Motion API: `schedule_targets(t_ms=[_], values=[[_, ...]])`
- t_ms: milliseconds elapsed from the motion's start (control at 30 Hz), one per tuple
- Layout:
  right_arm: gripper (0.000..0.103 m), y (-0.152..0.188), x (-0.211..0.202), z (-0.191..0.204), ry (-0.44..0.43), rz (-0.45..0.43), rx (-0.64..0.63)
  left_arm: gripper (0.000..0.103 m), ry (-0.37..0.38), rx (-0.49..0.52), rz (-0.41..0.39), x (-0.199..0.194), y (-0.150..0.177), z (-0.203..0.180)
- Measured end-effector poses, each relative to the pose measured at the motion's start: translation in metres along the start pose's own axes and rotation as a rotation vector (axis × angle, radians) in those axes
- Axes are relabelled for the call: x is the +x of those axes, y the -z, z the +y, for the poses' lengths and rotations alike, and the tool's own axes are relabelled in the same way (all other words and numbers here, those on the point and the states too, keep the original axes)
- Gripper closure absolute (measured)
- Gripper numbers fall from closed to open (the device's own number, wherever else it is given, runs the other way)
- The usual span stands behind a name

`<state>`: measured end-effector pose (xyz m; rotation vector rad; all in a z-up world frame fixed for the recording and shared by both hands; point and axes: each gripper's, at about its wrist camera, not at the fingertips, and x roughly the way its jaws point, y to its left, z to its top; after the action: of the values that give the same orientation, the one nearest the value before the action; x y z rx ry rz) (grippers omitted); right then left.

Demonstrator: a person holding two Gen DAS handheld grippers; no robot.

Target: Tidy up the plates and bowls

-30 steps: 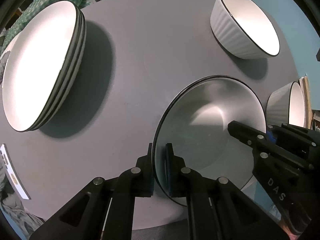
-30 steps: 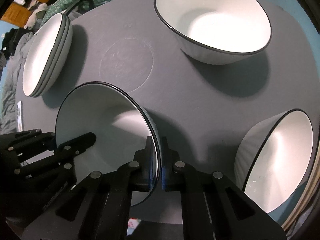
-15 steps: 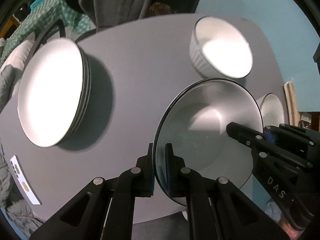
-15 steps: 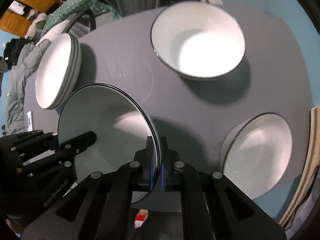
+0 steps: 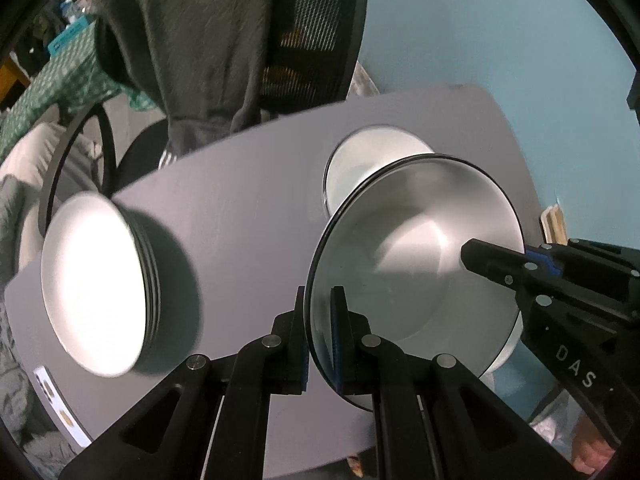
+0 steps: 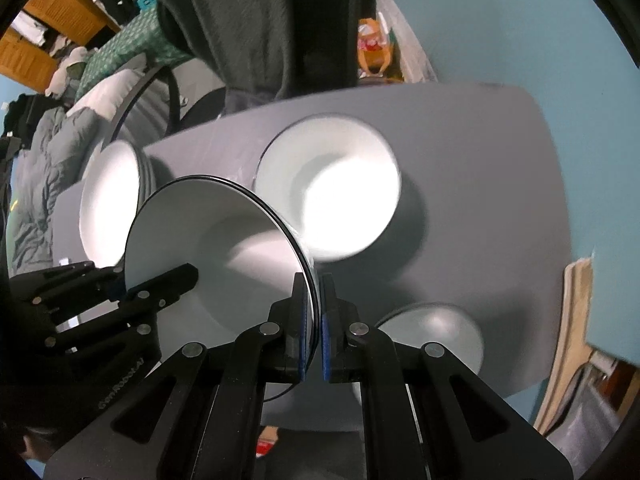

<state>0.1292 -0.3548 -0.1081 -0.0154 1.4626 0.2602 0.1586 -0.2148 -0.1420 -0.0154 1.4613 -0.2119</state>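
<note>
A white deep plate (image 5: pixel 416 260) (image 6: pixel 216 248) with a thin black rim hangs in the air above the grey table (image 5: pixel 240 208) (image 6: pixel 500 200). My left gripper (image 5: pixel 320 320) is shut on its left rim and my right gripper (image 6: pixel 314 320) is shut on its right rim. Each view shows the other gripper's fingers (image 5: pixel 480 256) (image 6: pixel 172 280) reaching over the plate's far edge. A stack of like plates (image 5: pixel 92 284) (image 6: pixel 108 200) rests at the table's left. One white bowl (image 5: pixel 372 156) (image 6: pixel 332 188) stands beyond the held plate, and another bowl (image 6: pixel 436 332) sits near the right front.
A black mesh chair draped with a dark garment (image 5: pixel 224 40) (image 6: pixel 248 20) stands at the table's far edge. A small white card (image 5: pixel 60 412) lies at the front left corner. Bedding and a green checked cloth (image 6: pixel 116 52) are off to the left, and a blue wall on the right.
Both grippers have risen with the plate held between them. The table and its dishes look smaller and lower, and the chair with the garment has come into view.
</note>
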Motion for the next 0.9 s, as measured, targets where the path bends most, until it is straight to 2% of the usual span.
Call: schedule_targets(t_ms=[167,400,600,767,900], values=[[0.097,-0.020,0.005,-0.019,0.001,0.006,0.019,0.095,-0.003,0.006,0.011,0.010,-0.026,-0.006],[0.097,-0.037,0.014,-0.041,-0.007,0.041,0.046,0.095,-0.066,0.039,0.028,0.025,-0.051,-0.010],[0.097,-0.048,0.022,-0.051,0.003,0.063,0.051,0.094,-0.080,0.061,0.037,0.031,-0.058,-0.015],[0.097,-0.050,0.028,-0.056,0.002,0.092,0.054,0.093,-0.084,0.069,0.081,0.047,-0.057,-0.015],[0.096,-0.049,0.030,-0.057,0.008,0.099,0.044,0.092,-0.093,0.082,0.077,0.046,-0.054,-0.017]])
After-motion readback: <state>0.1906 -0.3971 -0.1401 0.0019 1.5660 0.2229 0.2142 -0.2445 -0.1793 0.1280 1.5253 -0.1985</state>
